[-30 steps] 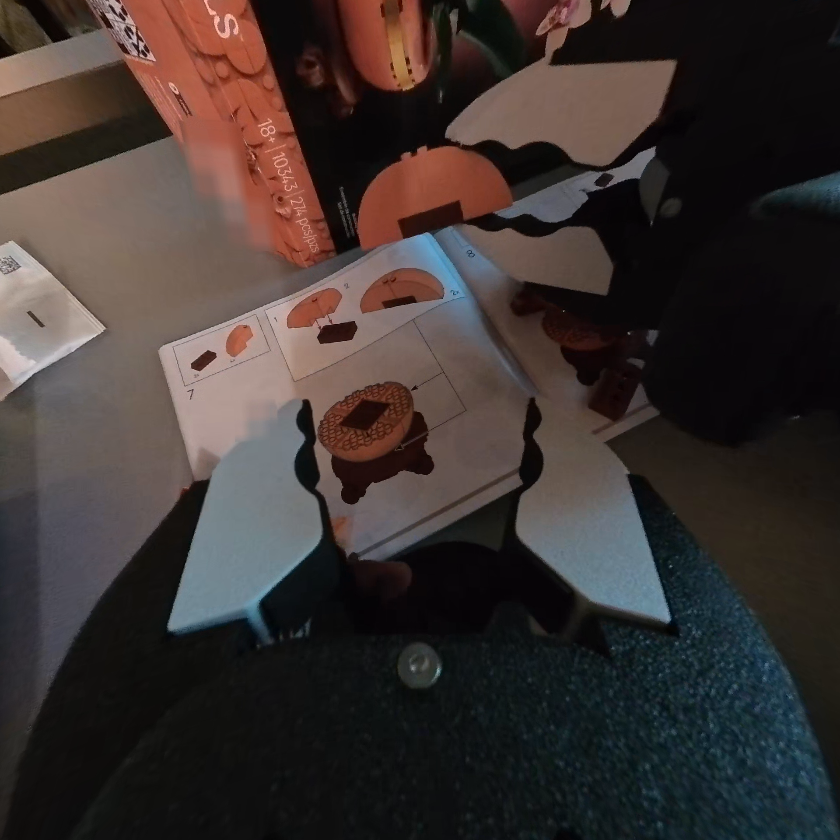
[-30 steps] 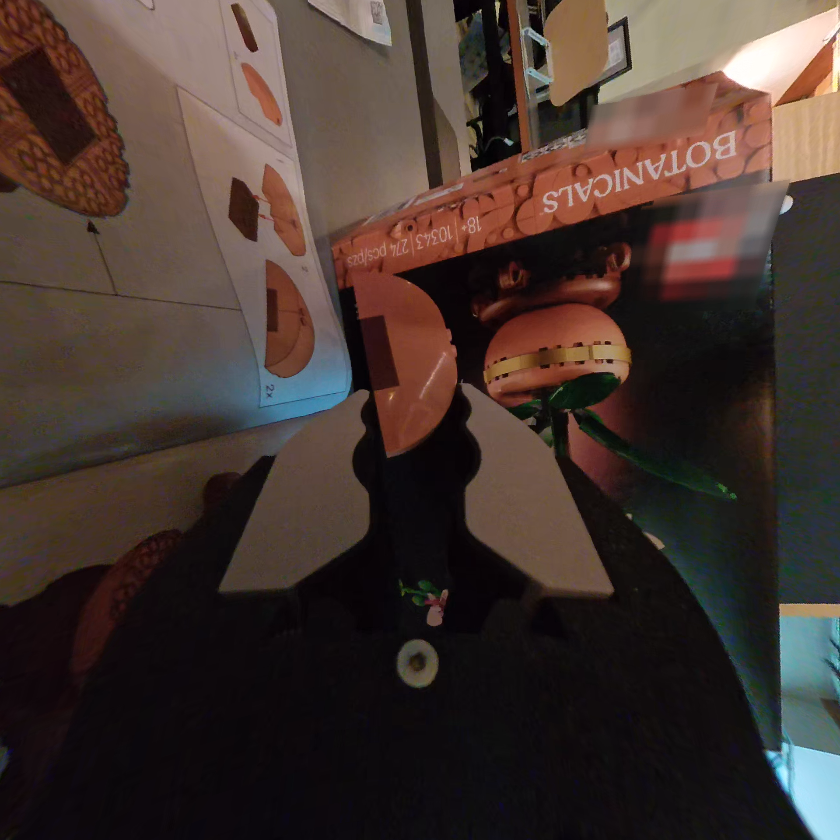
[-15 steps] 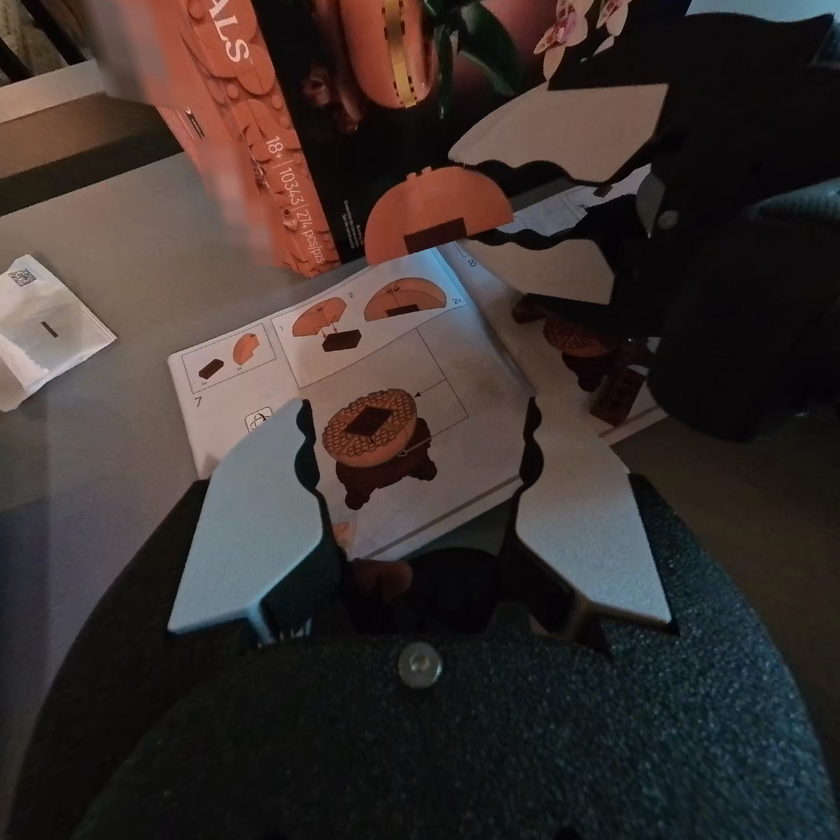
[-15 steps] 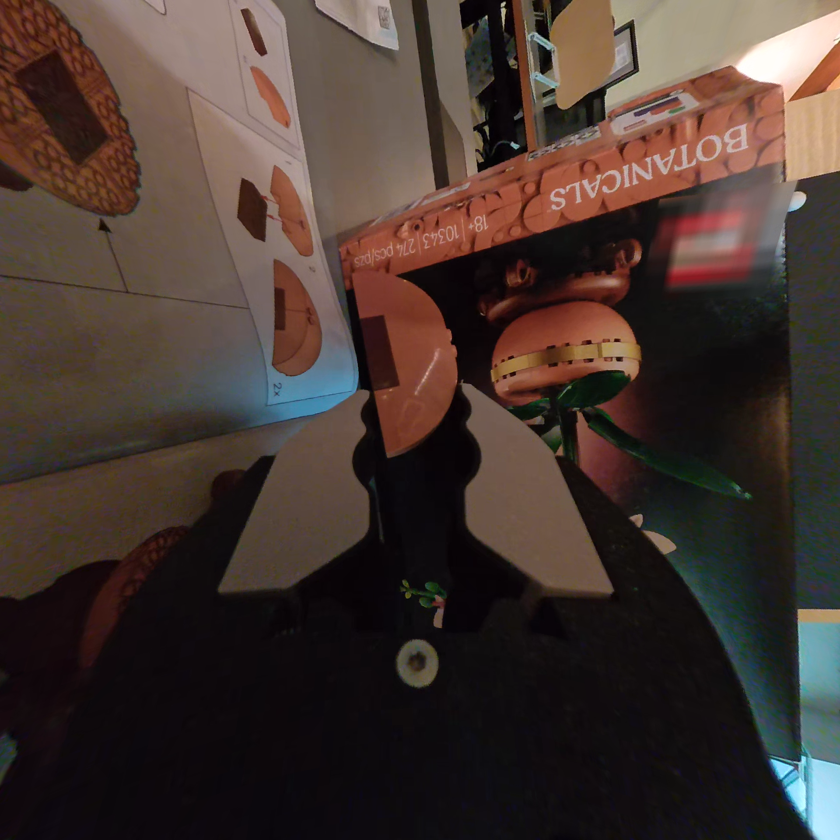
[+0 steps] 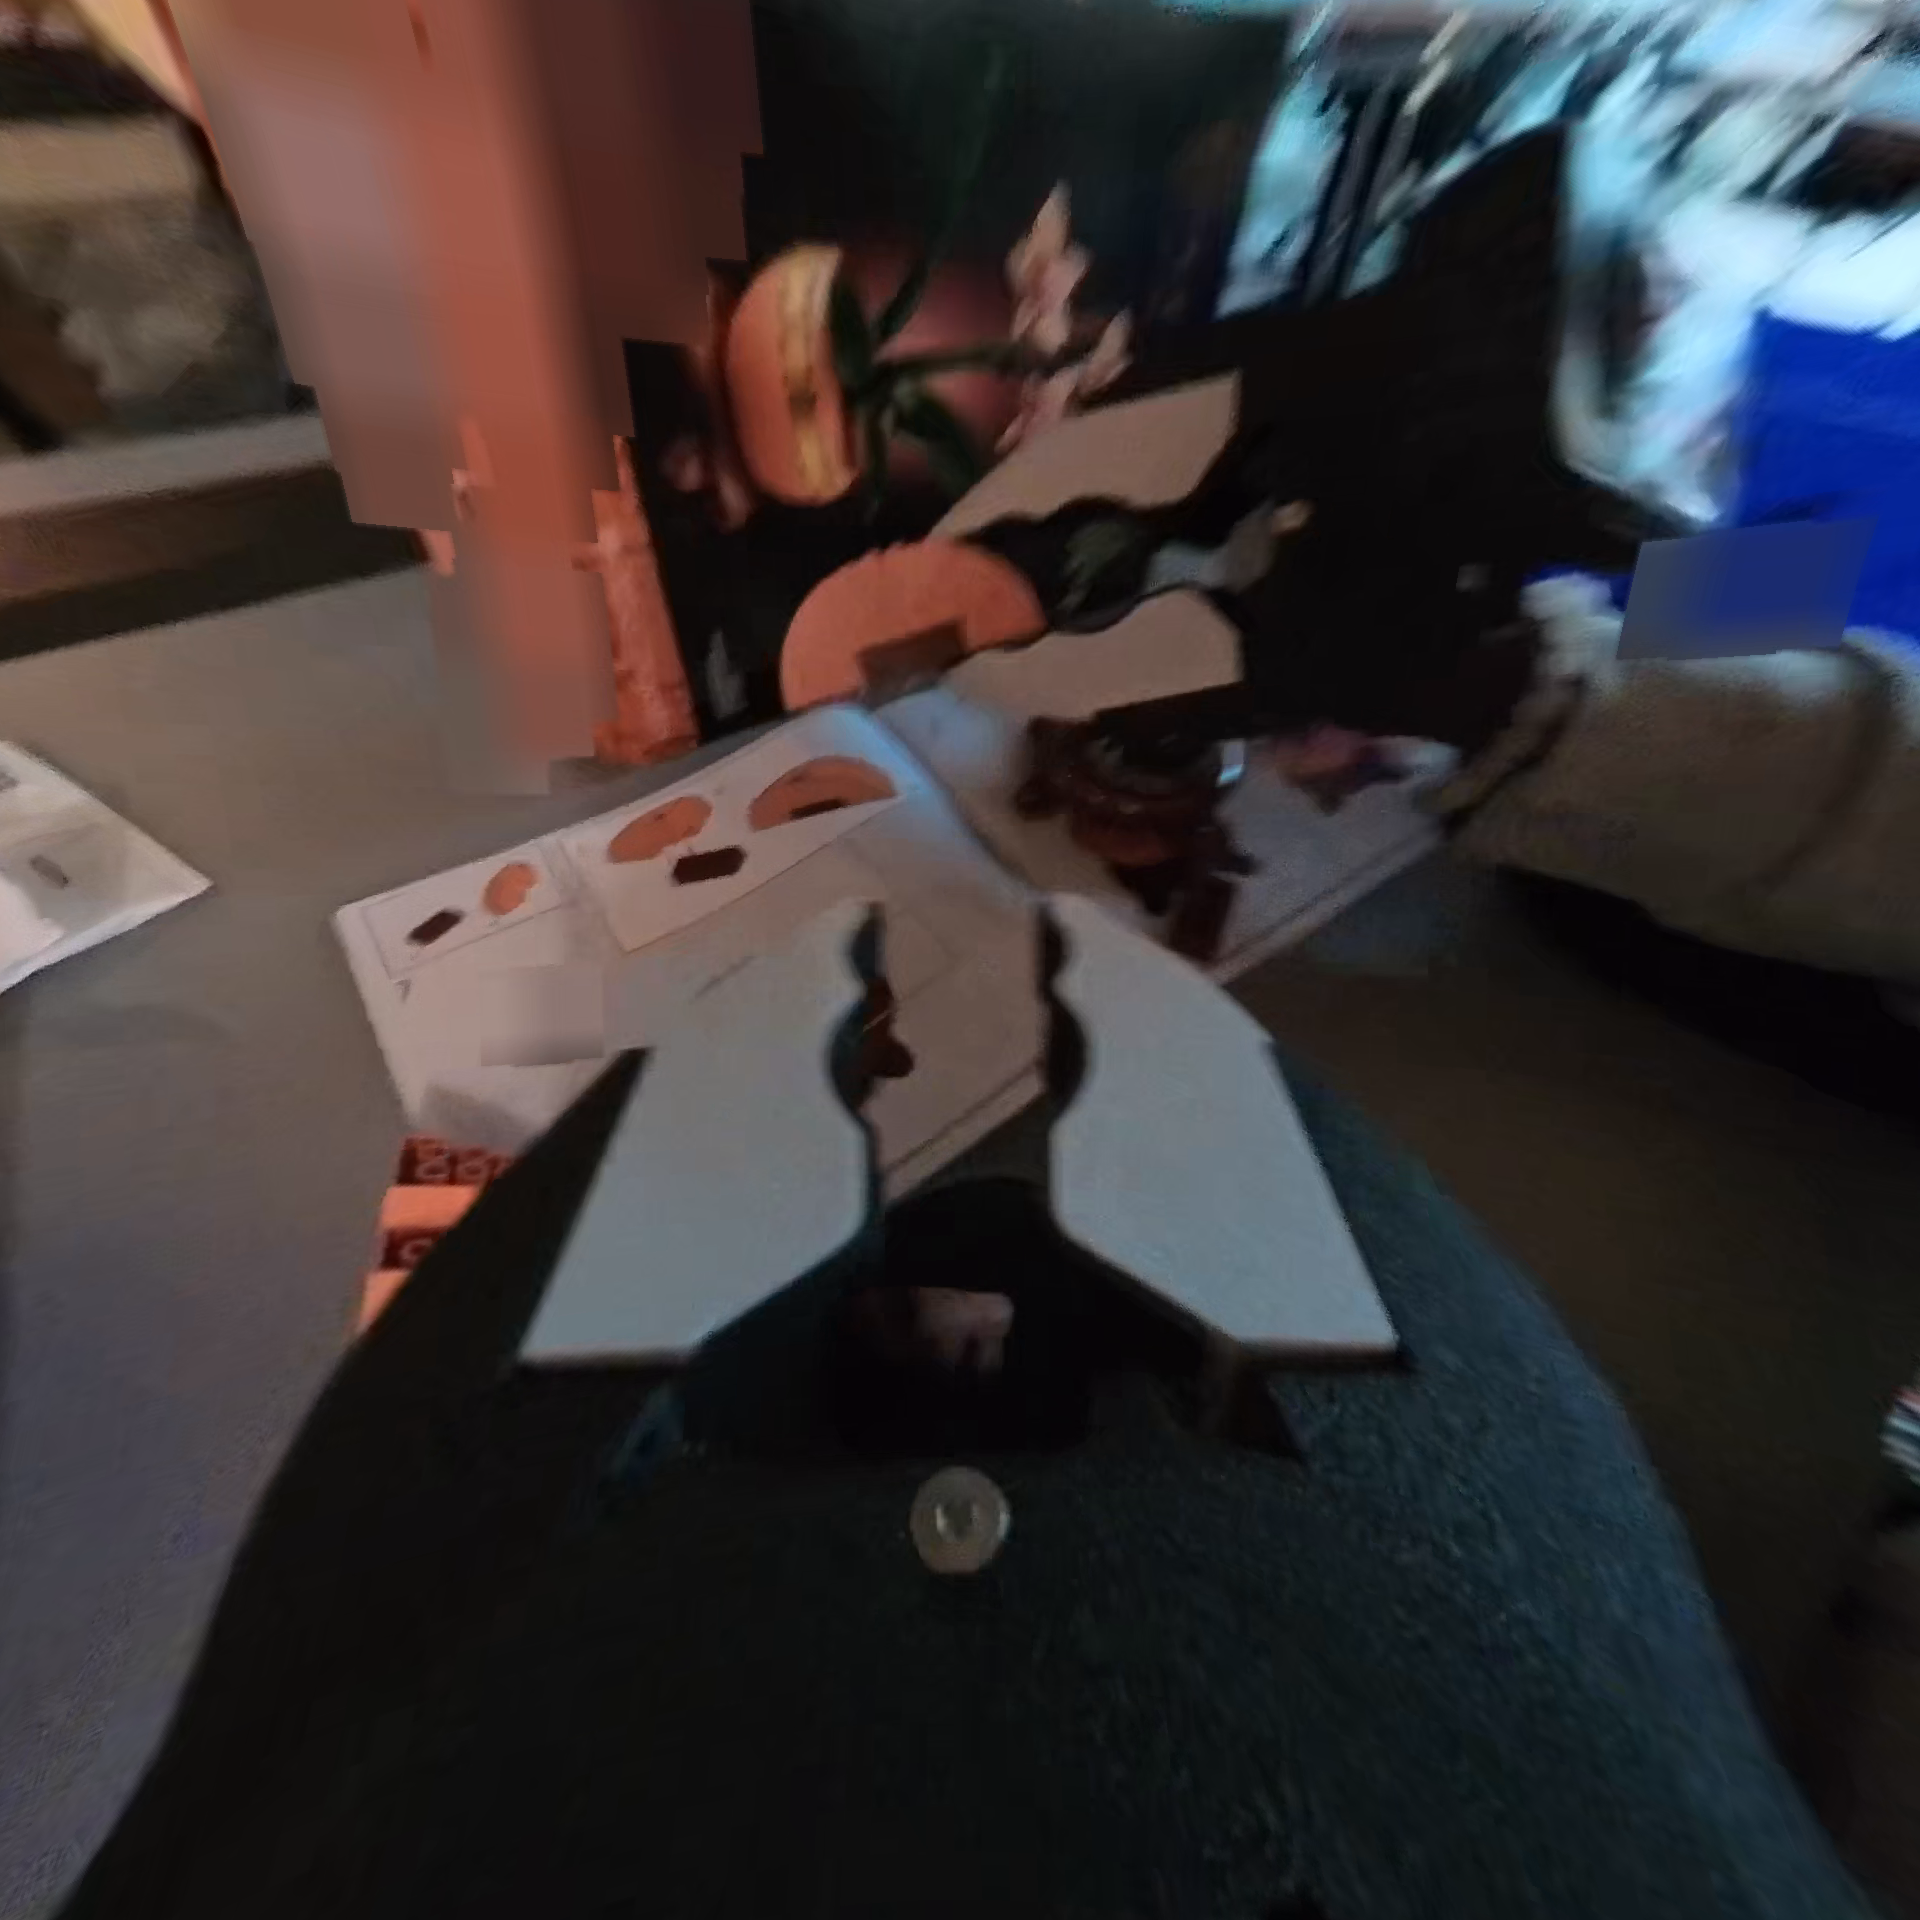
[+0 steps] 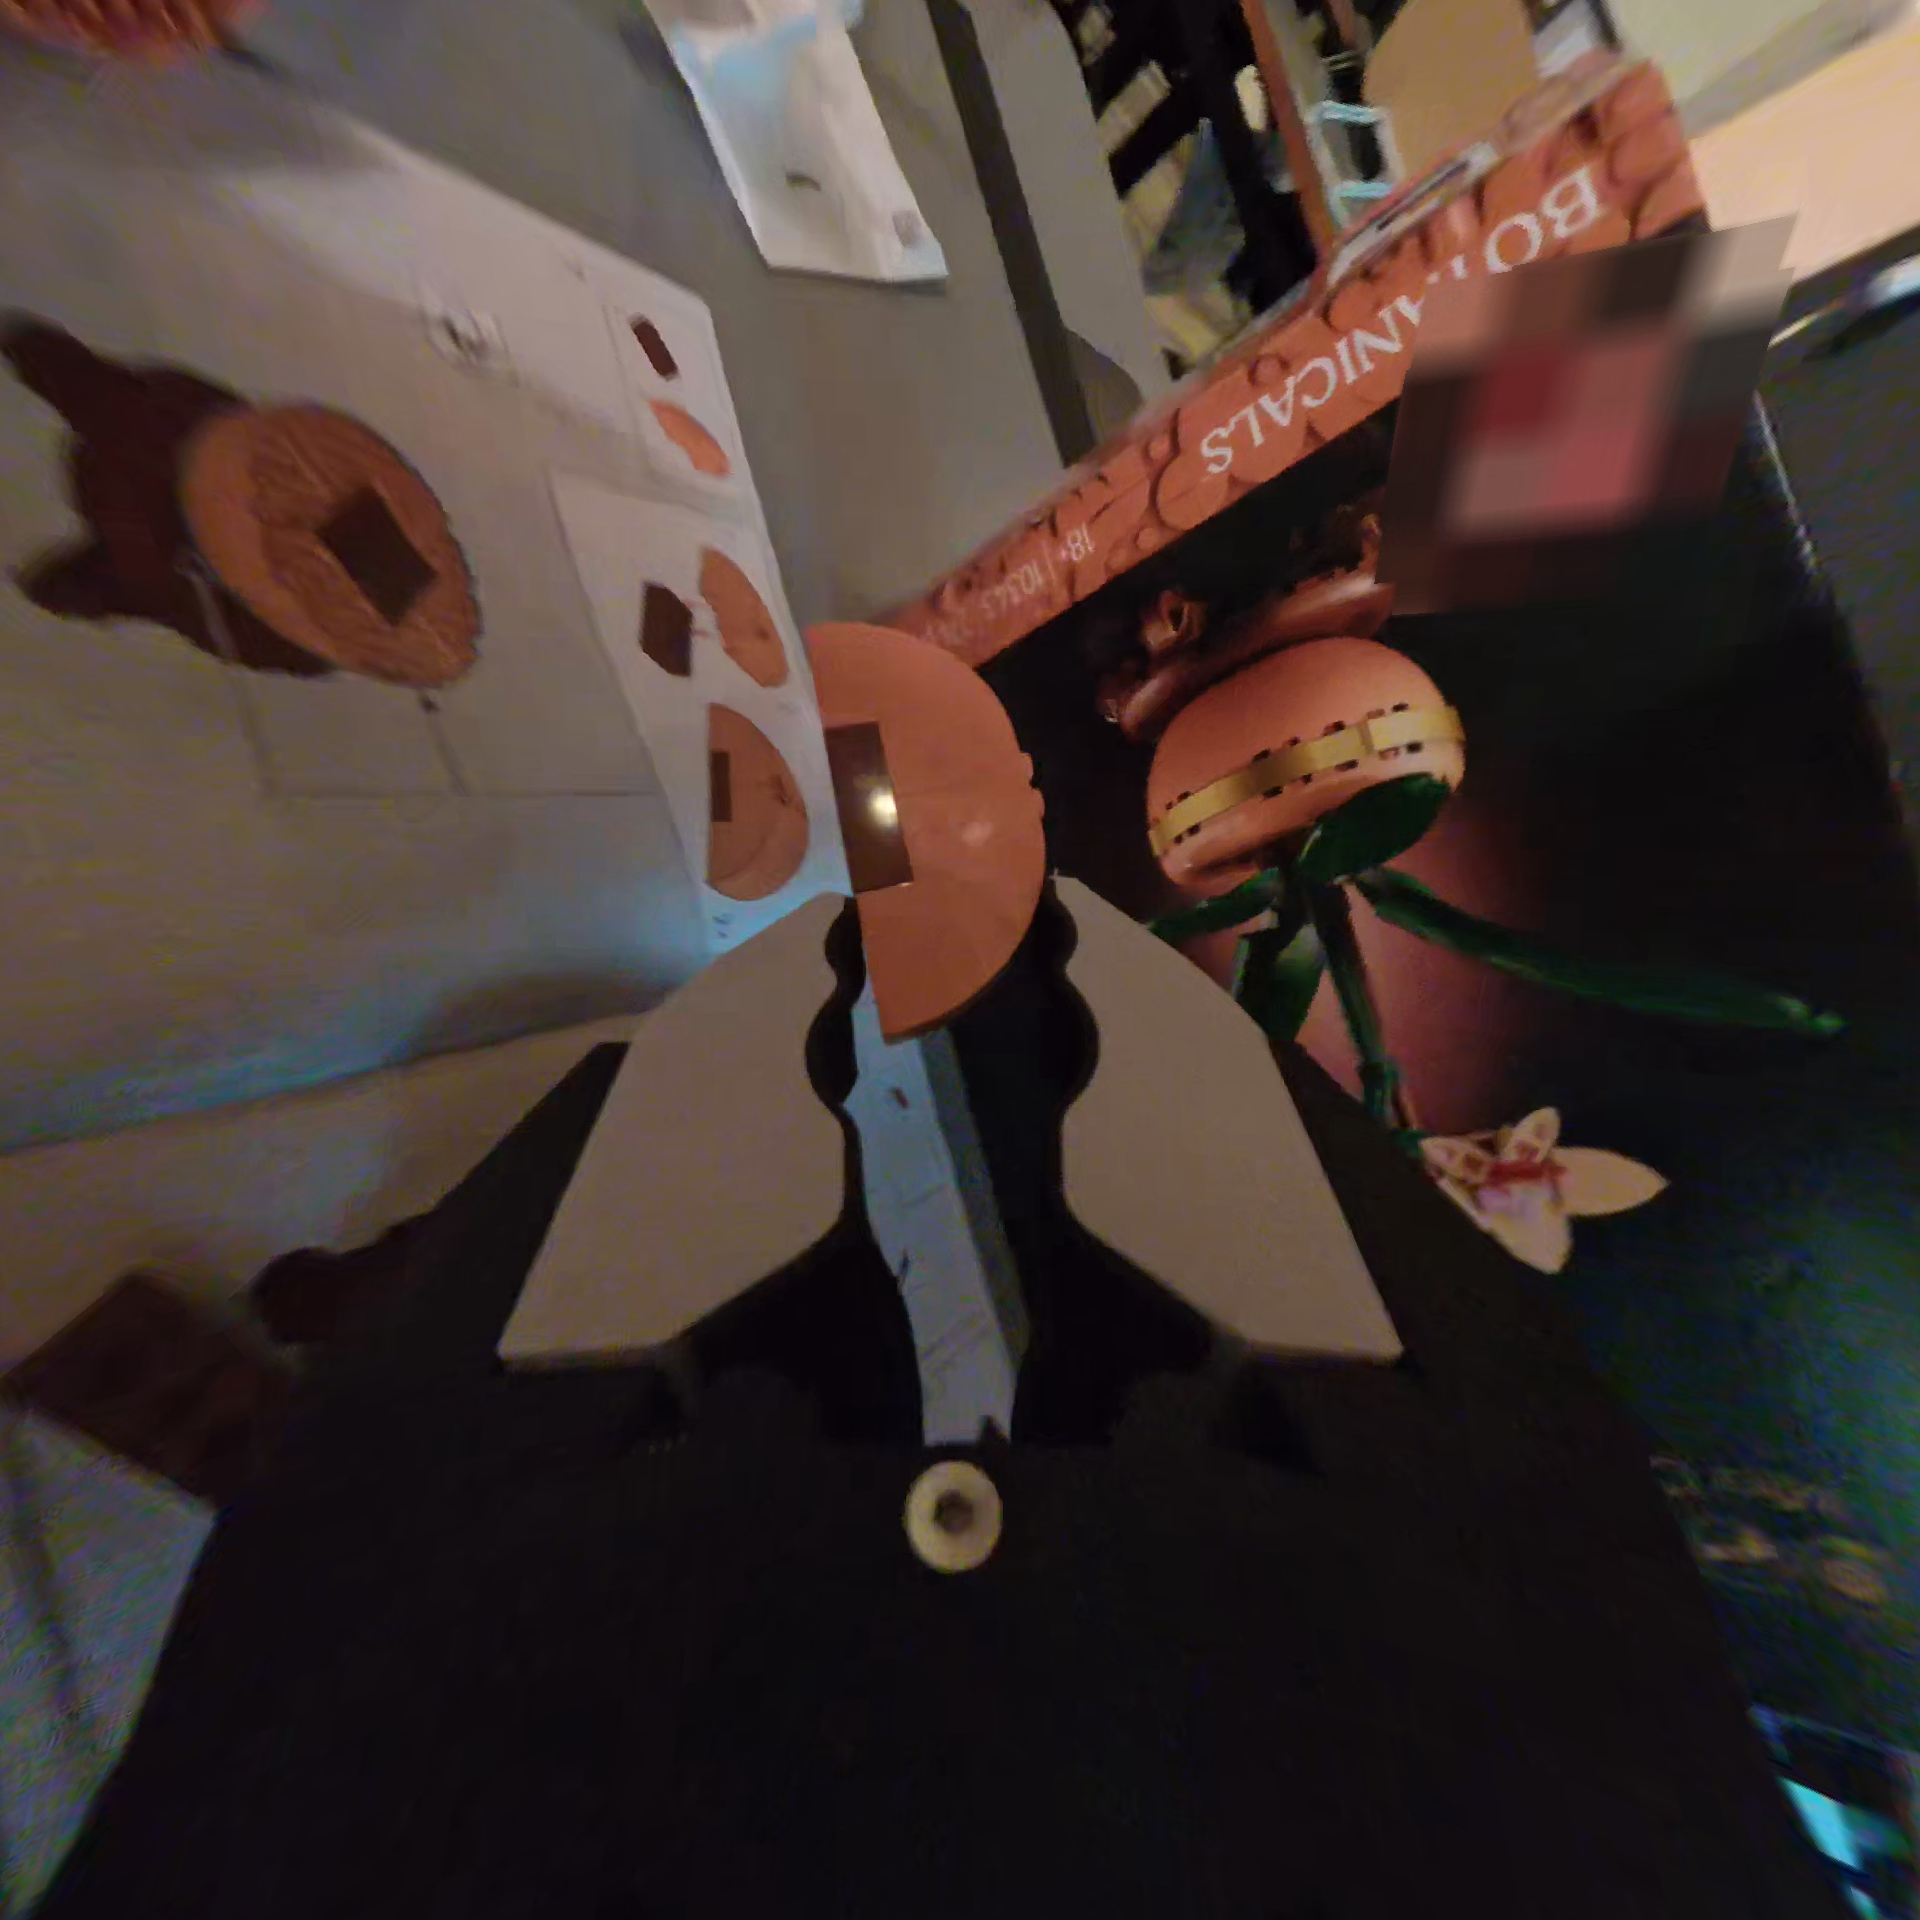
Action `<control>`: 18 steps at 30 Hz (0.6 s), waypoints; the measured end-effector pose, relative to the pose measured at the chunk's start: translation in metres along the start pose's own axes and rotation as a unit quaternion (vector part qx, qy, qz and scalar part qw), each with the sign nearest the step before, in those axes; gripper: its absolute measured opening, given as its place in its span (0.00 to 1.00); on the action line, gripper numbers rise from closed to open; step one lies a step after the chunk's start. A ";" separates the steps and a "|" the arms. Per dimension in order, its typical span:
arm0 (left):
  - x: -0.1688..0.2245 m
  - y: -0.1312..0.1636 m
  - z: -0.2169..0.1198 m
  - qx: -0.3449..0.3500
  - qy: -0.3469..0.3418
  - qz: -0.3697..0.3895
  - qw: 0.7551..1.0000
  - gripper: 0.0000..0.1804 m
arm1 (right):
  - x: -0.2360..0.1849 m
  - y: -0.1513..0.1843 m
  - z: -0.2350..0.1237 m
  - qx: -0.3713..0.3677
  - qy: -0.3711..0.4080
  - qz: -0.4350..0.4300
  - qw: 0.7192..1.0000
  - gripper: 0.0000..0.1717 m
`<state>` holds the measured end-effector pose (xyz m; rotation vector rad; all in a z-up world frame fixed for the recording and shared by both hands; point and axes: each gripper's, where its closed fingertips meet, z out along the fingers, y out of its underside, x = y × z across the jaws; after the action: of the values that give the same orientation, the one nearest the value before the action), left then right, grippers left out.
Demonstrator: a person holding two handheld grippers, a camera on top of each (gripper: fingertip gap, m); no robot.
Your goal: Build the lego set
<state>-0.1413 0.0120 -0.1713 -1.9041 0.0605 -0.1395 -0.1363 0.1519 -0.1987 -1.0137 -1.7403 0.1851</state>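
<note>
Left gripper (image 5: 956,920): released; fingers stand a narrow way apart, nothing pressed between them, only the page below shows through the gap. View is smeared.
Bricks (image 5: 436,1195): orange and brown, on the table (image 5: 208,1143), just left of the left gripper's body and partly hidden behind it.
Manual (image 5: 665,904): open and flat on the table, directly under and ahead of the left fingertips; a printed brown stand shows at the inner edge of the left finger.
Model (image 5: 1132,810): dark brown, studded, standing on the manual's far page, ahead and to the right of the left gripper and beneath the right gripper.
Right gripper (image 6: 945,899): clenched on the half-disc, turned on its side; one fingertip bears on the straight edge, the other on the curved edge.
Half-disc (image 6: 935,831): orange, held in the air at the right fingertips and reaching out beyond them, above the manual's spine and clear of the model.
Plate (image 6: 868,805): small, brown, fixed along the half-disc's straight edge.
Sleeve (image 5: 1714,779): pale, behind the right gripper.
Box (image 6: 1299,436): orange and black, upright on the table, just beyond the half-disc.
Bag (image 5: 83,894): white paper, far left of the left gripper, well apart from the manual.
</note>
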 end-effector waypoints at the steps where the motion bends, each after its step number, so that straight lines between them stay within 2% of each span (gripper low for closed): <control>1: 0.007 -0.005 -0.014 0.036 0.035 -0.007 0.999 0.02 | -0.001 -0.002 -0.004 0.011 -0.018 0.033 0.999 0.18; 2: 0.012 -0.007 -0.027 0.058 0.063 -0.016 0.996 0.00 | -0.002 -0.005 -0.009 0.020 -0.038 0.062 0.997 0.17; 5: 0.010 0.005 -0.045 0.052 0.062 -0.024 0.996 0.00 | -0.011 -0.014 -0.021 0.039 -0.102 0.132 0.985 0.18; 9: 0.029 0.020 -0.044 0.054 0.118 -0.034 0.991 0.01 | -0.037 -0.035 -0.043 0.077 -0.210 0.202 0.953 0.18; 12: 0.029 0.027 -0.039 0.033 0.127 -0.051 0.990 0.01 | -0.060 -0.046 -0.058 0.108 -0.294 0.242 0.919 0.17; 15: 0.027 0.032 -0.035 0.017 0.140 -0.079 0.987 0.02 | -0.074 -0.049 -0.065 0.138 -0.337 0.256 0.896 0.17; 18: 0.022 0.033 -0.033 0.013 0.149 -0.111 0.983 0.03 | -0.075 -0.043 -0.062 0.124 -0.348 0.273 0.888 0.18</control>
<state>-0.1224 -0.0328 -0.1899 -1.8472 0.0464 -0.5737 -0.1016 0.0511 -0.2014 -1.3162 -1.9257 1.2305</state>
